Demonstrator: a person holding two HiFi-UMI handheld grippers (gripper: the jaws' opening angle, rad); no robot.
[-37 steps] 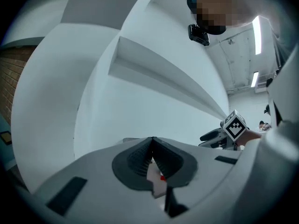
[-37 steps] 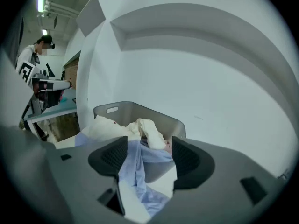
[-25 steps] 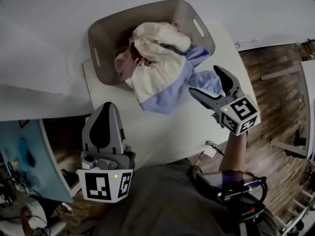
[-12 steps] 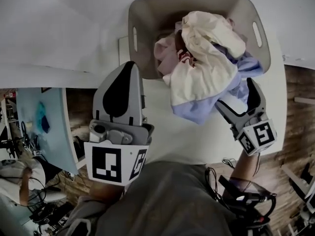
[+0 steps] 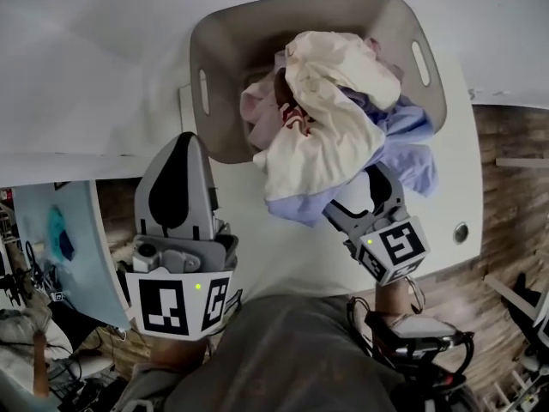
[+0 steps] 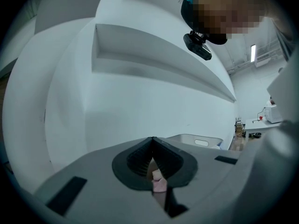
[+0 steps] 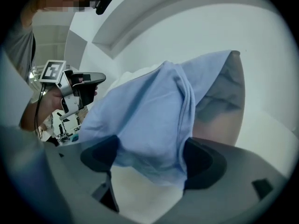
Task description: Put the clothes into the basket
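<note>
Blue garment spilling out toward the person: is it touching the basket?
Touching. The head view shows the blue garment draped out over the basket's near rim and down onto the white table.

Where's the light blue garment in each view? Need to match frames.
Head view: light blue garment right of centre, spilling over the basket's near rim.
Left gripper view: not made out; only the basket rim, low right of centre.
Right gripper view: the garment fills the centre, basket wall behind it at right.
Shared landmark: the grey basket.
</note>
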